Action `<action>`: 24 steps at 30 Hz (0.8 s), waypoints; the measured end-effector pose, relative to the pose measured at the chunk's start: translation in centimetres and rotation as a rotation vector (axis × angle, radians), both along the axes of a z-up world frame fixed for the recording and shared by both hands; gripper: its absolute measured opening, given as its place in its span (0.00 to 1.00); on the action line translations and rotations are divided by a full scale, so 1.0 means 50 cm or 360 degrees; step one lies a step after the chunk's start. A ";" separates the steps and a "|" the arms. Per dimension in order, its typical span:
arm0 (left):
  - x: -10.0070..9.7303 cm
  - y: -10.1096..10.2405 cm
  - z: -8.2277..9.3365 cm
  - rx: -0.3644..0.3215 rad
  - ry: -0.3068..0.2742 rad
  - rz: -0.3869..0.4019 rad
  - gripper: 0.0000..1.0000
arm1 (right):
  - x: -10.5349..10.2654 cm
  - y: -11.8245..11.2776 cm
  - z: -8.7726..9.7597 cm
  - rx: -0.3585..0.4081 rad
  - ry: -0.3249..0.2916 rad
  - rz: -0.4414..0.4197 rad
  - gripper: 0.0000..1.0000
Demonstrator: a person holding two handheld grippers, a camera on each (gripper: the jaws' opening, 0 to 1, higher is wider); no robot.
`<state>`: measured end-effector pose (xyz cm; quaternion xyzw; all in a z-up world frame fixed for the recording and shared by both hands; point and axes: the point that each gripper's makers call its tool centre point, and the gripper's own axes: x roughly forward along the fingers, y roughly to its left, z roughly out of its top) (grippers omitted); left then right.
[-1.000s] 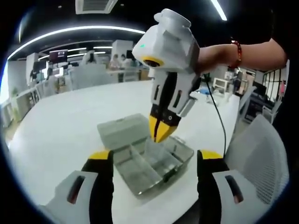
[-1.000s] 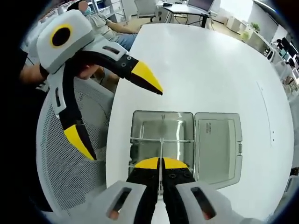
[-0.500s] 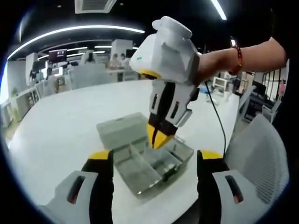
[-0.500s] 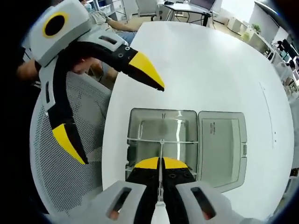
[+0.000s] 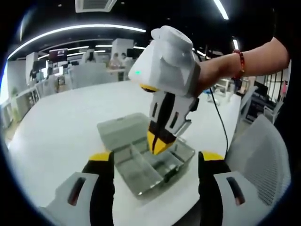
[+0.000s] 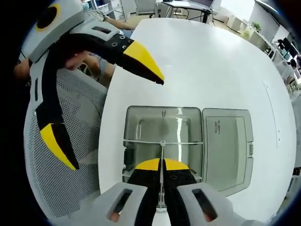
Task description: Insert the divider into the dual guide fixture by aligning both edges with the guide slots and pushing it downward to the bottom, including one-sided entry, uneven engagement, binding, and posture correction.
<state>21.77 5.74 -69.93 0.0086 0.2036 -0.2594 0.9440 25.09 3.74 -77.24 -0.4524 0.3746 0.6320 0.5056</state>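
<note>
A clear plastic box (image 5: 141, 172) lies on the white table with its lid (image 5: 123, 129) folded open. A cross wall (image 6: 141, 141) spans the box. My right gripper (image 5: 157, 143) comes down over the box from above, held by a hand. In the right gripper view that gripper (image 6: 161, 164) is shut on a thin clear divider (image 6: 161, 151), seen edge-on and reaching to the cross wall. My left gripper (image 5: 156, 157) stands open near the box's front with nothing between its jaws. It also hangs open at the box's left side (image 6: 117, 125).
The white table (image 6: 207, 66) stretches far beyond the box. A grey mesh chair (image 5: 263, 150) stands at the table edge close to the box, also seen as the chair (image 6: 75, 108). A black cable (image 5: 221, 125) trails across the table. Desks and people sit in the background.
My right gripper has come down closer to the box with the divider, and the box looks larger in its view. My left gripper stays open and almost still.
</note>
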 end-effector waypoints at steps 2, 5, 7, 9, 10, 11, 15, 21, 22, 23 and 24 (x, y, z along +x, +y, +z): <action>0.000 0.000 -0.001 0.0000 0.0004 0.0000 0.71 | 0.000 0.000 -0.002 -0.0004 0.0003 -0.0004 0.00; 0.000 -0.002 -0.002 0.0004 0.0007 -0.0004 0.71 | 0.002 0.000 -0.008 -0.0007 0.0001 -0.0013 0.00; 0.000 -0.003 -0.002 0.0004 0.0010 -0.0006 0.71 | 0.002 0.002 -0.009 -0.0003 0.0008 -0.0019 0.00; 0.000 -0.003 -0.003 0.0006 0.0013 -0.0005 0.71 | 0.003 0.002 -0.009 -0.0001 0.0013 -0.0023 0.00; -0.001 -0.003 -0.003 0.0006 0.0014 -0.0004 0.71 | 0.003 0.002 -0.010 -0.0002 0.0013 -0.0024 0.00; -0.001 -0.003 -0.004 0.0005 0.0015 -0.0005 0.71 | 0.002 0.001 -0.014 -0.0008 0.0007 -0.0021 0.00; -0.001 -0.003 -0.007 0.0010 0.0021 -0.0009 0.71 | 0.002 0.003 -0.019 -0.0006 -0.0015 -0.0020 0.00; -0.001 -0.007 -0.007 0.0013 0.0026 -0.0015 0.71 | 0.001 0.002 -0.018 -0.0003 -0.0010 -0.0027 0.00; -0.001 -0.007 -0.007 0.0014 0.0026 -0.0016 0.71 | 0.000 0.002 -0.018 0.0000 -0.0012 -0.0031 0.00; -0.001 -0.007 -0.007 0.0014 0.0028 -0.0016 0.71 | 0.000 0.002 -0.018 0.0000 -0.0013 -0.0030 0.00; -0.001 -0.007 -0.008 0.0015 0.0030 -0.0015 0.71 | 0.001 0.001 -0.018 -0.0009 -0.0013 -0.0015 0.00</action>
